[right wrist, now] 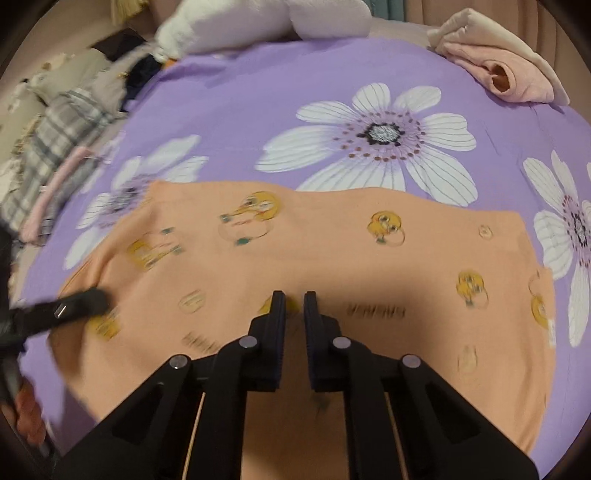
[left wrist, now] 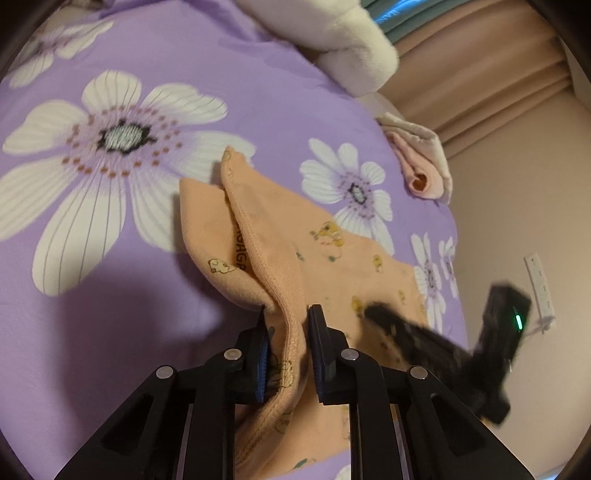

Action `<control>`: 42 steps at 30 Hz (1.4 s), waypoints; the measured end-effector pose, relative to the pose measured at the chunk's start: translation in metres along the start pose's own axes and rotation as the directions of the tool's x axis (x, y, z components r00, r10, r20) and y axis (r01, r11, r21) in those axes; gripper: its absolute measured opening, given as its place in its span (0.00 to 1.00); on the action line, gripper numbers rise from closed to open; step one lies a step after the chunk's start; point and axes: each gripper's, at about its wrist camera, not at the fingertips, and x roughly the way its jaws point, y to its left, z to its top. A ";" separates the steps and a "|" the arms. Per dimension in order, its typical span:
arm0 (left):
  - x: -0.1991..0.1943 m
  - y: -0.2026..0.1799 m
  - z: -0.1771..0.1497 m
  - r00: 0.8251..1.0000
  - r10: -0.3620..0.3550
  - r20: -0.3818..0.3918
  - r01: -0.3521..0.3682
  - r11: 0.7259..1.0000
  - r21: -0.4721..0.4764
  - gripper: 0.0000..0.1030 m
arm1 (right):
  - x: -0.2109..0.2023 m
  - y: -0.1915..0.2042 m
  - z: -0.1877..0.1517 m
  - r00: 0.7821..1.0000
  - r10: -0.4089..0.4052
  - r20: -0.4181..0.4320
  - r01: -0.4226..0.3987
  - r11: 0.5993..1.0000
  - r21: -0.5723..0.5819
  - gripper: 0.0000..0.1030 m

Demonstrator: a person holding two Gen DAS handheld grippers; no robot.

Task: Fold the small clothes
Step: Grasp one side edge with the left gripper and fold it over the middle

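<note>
An orange garment (left wrist: 332,258) printed with small yellow chicks lies on the purple flowered bedsheet (left wrist: 92,332). My left gripper (left wrist: 288,317) is shut on its stitched hem, and that edge rises in a fold above the sheet. In the right wrist view the garment (right wrist: 332,251) spreads flat. My right gripper (right wrist: 294,299) has its tips down in the cloth with only a thin slit between them, pinching it. The left gripper (right wrist: 99,299) shows as a blur at the garment's left edge. The right gripper (left wrist: 373,310) blurs over the cloth in the left wrist view.
A folded pink and cream bundle (right wrist: 509,74) sits at the far right of the bed, near its edge (left wrist: 424,166). White plush (right wrist: 258,22) lies at the back. Plaid and other clothes (right wrist: 62,129) pile up on the left. A hand (right wrist: 27,417) shows low left.
</note>
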 end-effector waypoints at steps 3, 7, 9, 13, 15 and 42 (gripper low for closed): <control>-0.003 -0.007 0.002 1.000 0.008 0.006 -0.008 1.000 0.021 0.14 | -0.020 0.012 -0.028 0.999 0.043 0.000 -0.043 0.998 -0.040 0.10; 0.001 -0.019 0.004 1.000 0.028 0.001 -0.028 0.999 0.039 0.13 | -0.023 0.023 -0.065 0.998 0.057 -0.039 -0.060 0.995 -0.079 0.11; 0.002 -0.028 0.005 0.999 0.046 -0.001 -0.046 0.998 0.052 0.12 | -0.020 0.025 -0.073 0.998 0.059 -0.038 -0.062 0.994 -0.094 0.10; -0.001 -0.058 0.008 0.997 0.080 0.012 -0.081 0.990 0.118 0.10 | -0.035 0.007 -0.071 0.989 0.148 0.005 -0.148 0.989 -0.001 0.10; -0.001 -0.077 0.009 0.995 0.101 0.018 -0.103 0.982 0.161 0.10 | -0.050 -0.005 -0.069 0.986 0.156 0.057 -0.158 0.987 0.032 0.12; 0.087 -0.178 -0.053 0.973 0.158 -0.167 -0.088 0.926 0.367 0.15 | -0.098 -0.151 -0.109 0.894 0.352 0.278 -0.447 0.757 0.477 0.37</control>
